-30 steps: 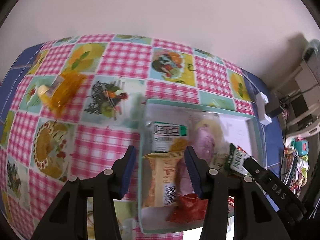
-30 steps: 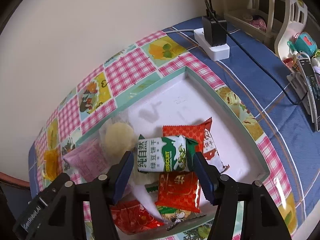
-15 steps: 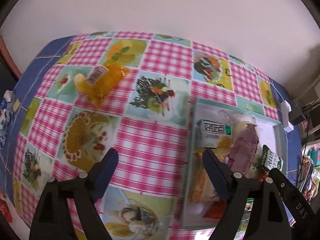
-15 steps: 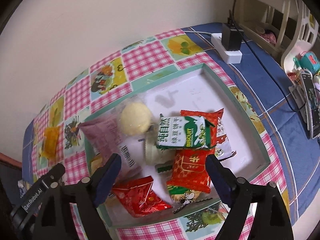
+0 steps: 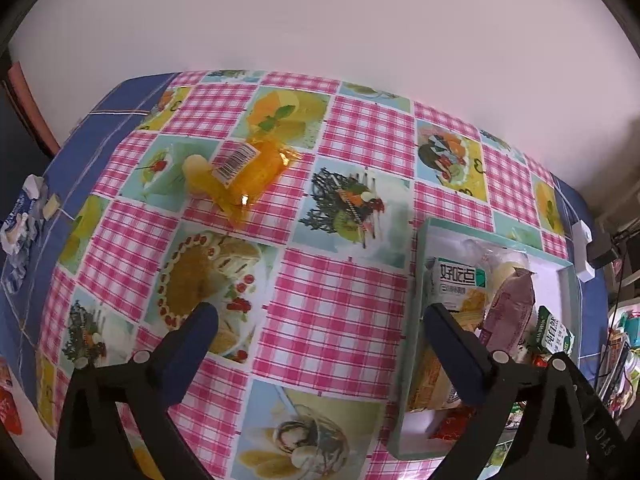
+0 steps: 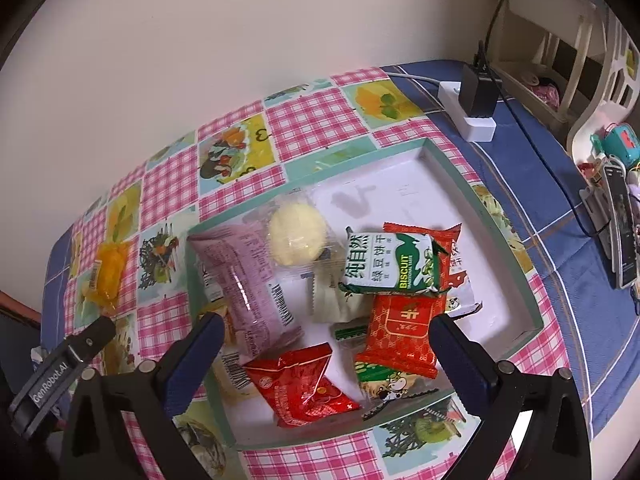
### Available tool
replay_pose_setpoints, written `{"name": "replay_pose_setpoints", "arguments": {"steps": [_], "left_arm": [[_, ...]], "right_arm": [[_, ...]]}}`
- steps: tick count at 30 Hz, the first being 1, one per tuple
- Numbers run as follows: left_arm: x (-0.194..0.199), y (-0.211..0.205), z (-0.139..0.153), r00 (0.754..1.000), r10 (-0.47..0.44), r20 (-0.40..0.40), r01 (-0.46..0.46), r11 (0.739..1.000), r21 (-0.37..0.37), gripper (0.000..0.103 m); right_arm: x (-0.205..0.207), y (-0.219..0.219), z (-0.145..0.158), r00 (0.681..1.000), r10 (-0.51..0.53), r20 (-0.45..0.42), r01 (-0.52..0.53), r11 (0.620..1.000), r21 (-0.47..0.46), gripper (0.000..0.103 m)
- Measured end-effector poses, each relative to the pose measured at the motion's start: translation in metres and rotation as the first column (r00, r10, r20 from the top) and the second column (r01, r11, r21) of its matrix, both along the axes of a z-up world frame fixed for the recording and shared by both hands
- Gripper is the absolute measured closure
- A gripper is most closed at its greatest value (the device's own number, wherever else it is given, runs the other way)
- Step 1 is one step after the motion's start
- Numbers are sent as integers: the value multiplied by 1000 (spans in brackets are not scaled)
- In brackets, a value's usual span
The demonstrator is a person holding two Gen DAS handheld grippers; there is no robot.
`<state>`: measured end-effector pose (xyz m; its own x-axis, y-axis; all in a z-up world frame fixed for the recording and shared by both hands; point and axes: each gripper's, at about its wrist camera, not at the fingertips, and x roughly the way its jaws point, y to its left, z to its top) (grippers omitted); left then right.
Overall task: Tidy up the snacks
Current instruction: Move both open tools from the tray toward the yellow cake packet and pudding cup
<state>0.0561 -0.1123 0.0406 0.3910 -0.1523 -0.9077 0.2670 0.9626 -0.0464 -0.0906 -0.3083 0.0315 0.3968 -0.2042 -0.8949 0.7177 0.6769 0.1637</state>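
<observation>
Both my tongs opening, nothing between jaws: left gripper (image 5: 320,320) over cloth (image 5: 332,316), right gripper (image 6: 326,330) over tray (image 6: 486,216). Snacks piled in tray; orange pack (image 5: 244,172) alone outside, likely next.

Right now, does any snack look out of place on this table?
Yes. One orange packet lies alone on the checked tablecloth, well outside the green-rimmed tray where the other snacks are piled. Both grippers are empty.

Pink-checked tablecloth (image 5: 332,312); teal-rimmed tray (image 6: 460,172); orange packet (image 5: 244,172).
</observation>
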Motion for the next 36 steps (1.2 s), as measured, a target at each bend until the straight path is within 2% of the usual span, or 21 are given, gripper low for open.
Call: {"name": "replay_pose_setpoints", "arguments": {"steps": [2, 6, 10, 14, 19, 24, 30, 36], "left_arm": [[1, 2, 3, 1000, 10, 11, -11, 1000, 24, 1], [3, 8, 10, 998, 62, 33, -66, 991, 121, 1], [7, 23, 16, 992, 117, 36, -120, 986, 116, 1], [16, 44, 17, 985, 173, 7, -173, 980, 97, 1], [31, 75, 11, 967, 251, -33, -244, 959, 146, 1], [39, 104, 5, 949, 307, -70, -293, 942, 161, 1], [40, 125, 5, 935, 340, -101, -325, 935, 143, 1], [35, 125, 9, 940, 326, -104, -312, 940, 136, 1]], "right_arm": [[2, 4, 2, 1000, 9, 1, -9, 1000, -1, 0], [9, 18, 5, 999, 40, -2, -40, 999, -13, 0], [18, 33, 5, 997, 72, -16, -72, 997, -21, 0], [28, 53, 8, 992, 127, -18, -127, 991, -35, 0], [41, 80, 9, 983, 184, -26, -185, 981, -52, 0], [55, 102, 3, 970, 241, -27, -242, 970, -38, 0], [58, 117, 2, 962, 274, -20, -274, 961, -36, 0], [57, 124, 12, 960, 281, -1, -281, 959, -39, 0]]}}
